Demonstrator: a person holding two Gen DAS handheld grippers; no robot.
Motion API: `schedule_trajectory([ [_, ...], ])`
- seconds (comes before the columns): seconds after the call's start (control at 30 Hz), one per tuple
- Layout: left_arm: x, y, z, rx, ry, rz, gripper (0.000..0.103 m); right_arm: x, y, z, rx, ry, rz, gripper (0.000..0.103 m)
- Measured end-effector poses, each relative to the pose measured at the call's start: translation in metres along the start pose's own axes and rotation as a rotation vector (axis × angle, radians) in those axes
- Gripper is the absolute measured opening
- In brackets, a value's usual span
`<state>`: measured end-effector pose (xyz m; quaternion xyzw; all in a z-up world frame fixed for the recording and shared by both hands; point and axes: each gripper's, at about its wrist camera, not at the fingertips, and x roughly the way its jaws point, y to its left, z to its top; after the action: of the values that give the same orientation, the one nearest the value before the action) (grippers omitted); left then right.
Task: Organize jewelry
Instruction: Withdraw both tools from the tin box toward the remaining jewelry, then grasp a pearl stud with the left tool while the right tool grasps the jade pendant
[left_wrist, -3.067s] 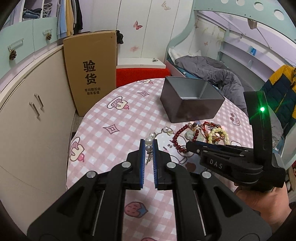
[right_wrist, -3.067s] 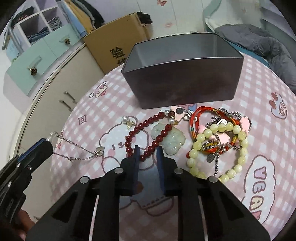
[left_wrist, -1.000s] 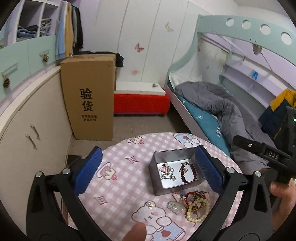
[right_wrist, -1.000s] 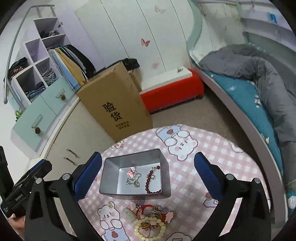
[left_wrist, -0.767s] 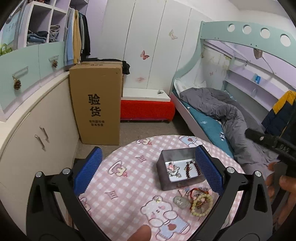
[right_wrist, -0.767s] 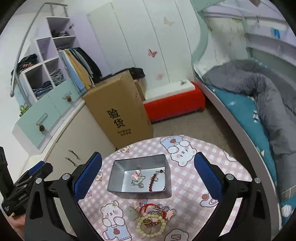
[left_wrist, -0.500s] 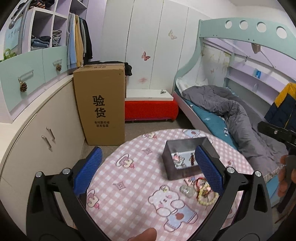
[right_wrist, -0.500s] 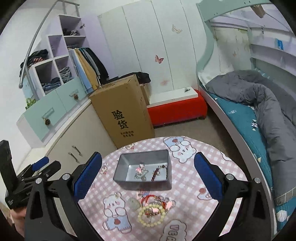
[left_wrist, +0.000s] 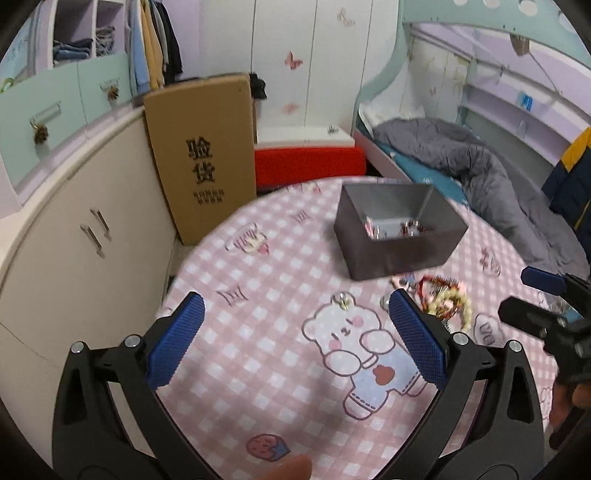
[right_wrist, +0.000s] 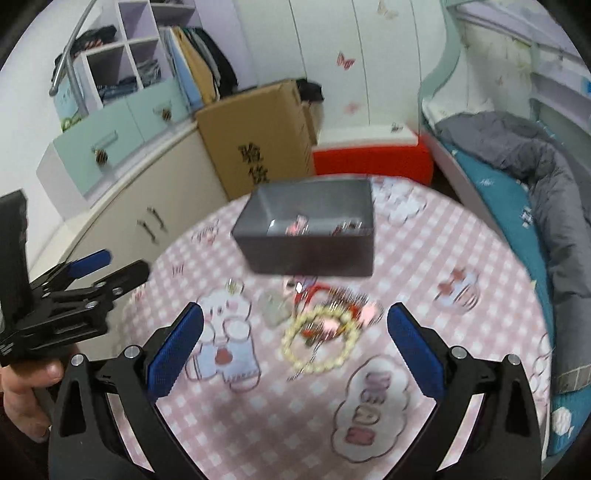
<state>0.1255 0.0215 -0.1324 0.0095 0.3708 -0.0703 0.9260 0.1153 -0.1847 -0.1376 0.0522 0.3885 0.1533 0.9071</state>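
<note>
Pink-checked cloth covers the desk (right_wrist: 461, 295); the grey tin (right_wrist: 314, 254) already holds pieces. Remaining bracelets (right_wrist: 325, 325) lie tangled just before it: light, limp, snag-prone, best pinched by one bead strand. Left gripper (left_wrist: 291, 336) and right gripper (right_wrist: 295, 347) hover with fingers spread wide, empty.

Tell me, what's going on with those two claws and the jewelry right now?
Left gripper open, empty. Right gripper open, empty, above the bracelet pile. Some jewelry already in the grey tin. Nothing in the way.

Even, soft indoor light; shadows faint. Fisheye distortion bends edges into dark corners. Right wrist view shows motion blur across the table (right_wrist: 424, 266).
</note>
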Motion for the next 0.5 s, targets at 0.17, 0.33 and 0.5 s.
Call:
schedule_trajectory([
  [0.17,0.036,-0.009,-0.005,0.01,0.047,-0.003,0.097,0.006,0.004,-0.007,-0.02,0.026,-0.003,0.096],
  [0.33,0.075,-0.016,-0.007,0.023,0.108,-0.014,0.095,0.014,0.007,-0.014,-0.046,0.054,0.012,0.096],
  [0.5,0.098,-0.02,-0.006,0.03,0.15,-0.045,0.072,0.019,0.007,-0.017,-0.046,0.066,0.032,0.096],
])
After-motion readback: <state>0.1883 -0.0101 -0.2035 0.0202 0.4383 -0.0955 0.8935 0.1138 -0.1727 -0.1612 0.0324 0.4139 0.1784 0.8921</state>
